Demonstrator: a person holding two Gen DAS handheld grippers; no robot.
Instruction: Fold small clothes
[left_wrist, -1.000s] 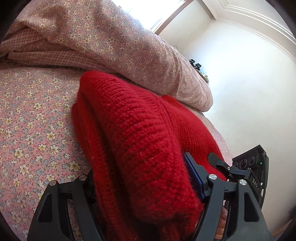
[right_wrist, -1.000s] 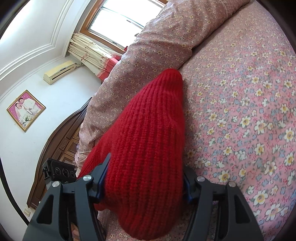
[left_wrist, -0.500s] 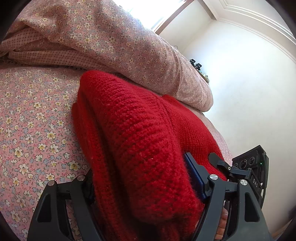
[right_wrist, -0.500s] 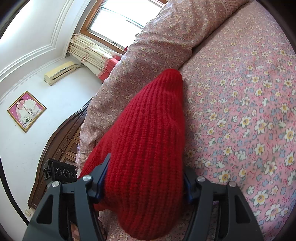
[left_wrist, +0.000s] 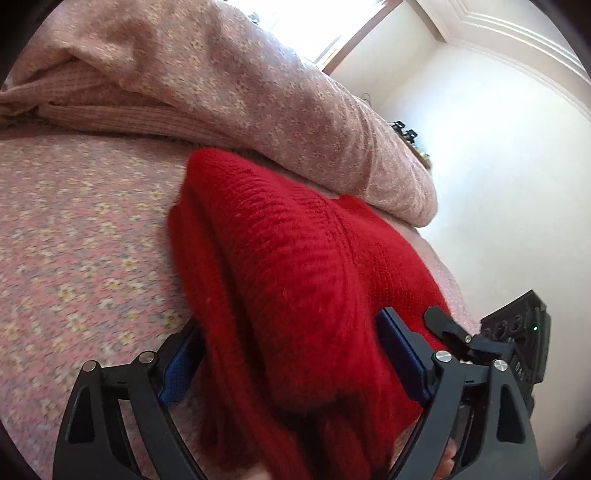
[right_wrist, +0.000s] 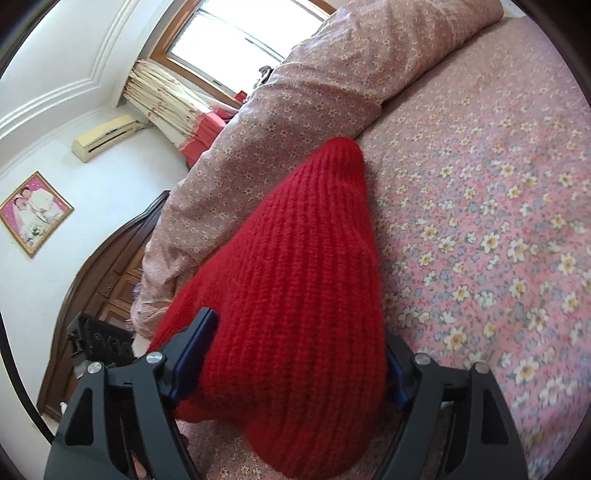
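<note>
A folded red knit sweater (left_wrist: 295, 258) lies bunched on the floral bed sheet (left_wrist: 74, 240). My left gripper (left_wrist: 288, 321) straddles one end of it. Its jaws are opening: the blue left pad (left_wrist: 177, 365) stands just clear of the wool, and the right pad still lies against it. The other end of the sweater (right_wrist: 303, 277) sits between the jaws of my right gripper (right_wrist: 299, 326), which are opening too, with the blue pads beside the knit. In each wrist view the other gripper's black body shows at the edge.
A rolled floral quilt (right_wrist: 295, 122) lies along the far side of the bed, just behind the sweater. The sheet (right_wrist: 480, 221) stretches flat to the right. A dark wooden headboard (right_wrist: 110, 266), a framed photo (right_wrist: 33, 212) and a window (right_wrist: 236, 29) are beyond.
Both grippers' jaws have spread wider around the sweater, so the blue pads now show beside the wool. The sweater has sagged slightly. Neither hand has shifted much.
</note>
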